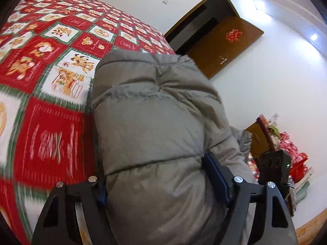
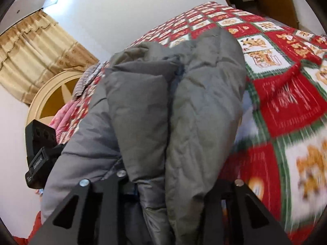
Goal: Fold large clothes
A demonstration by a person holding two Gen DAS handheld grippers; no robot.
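A bulky grey puffer jacket (image 1: 155, 126) is bunched and lifted over a bed with a red, white and green patchwork quilt (image 1: 47, 65). My left gripper (image 1: 163, 175) is shut on a thick fold of the jacket, its padding bulging between the black fingers (image 1: 216, 175). In the right wrist view the same jacket (image 2: 184, 106) hangs in folds, and my right gripper (image 2: 175, 181) is shut on it, the cloth hiding its fingertips. The other gripper's black body (image 2: 38, 153) shows at the left of the right wrist view.
The quilt (image 2: 286, 94) spreads to the right in the right wrist view. An open brown door (image 1: 222, 45) stands in the white wall beyond the bed. Red packages (image 1: 290, 149) and a wooden cabinet are at the right. Beige curtains (image 2: 36, 49) and a round headboard (image 2: 53, 94) are at the left.
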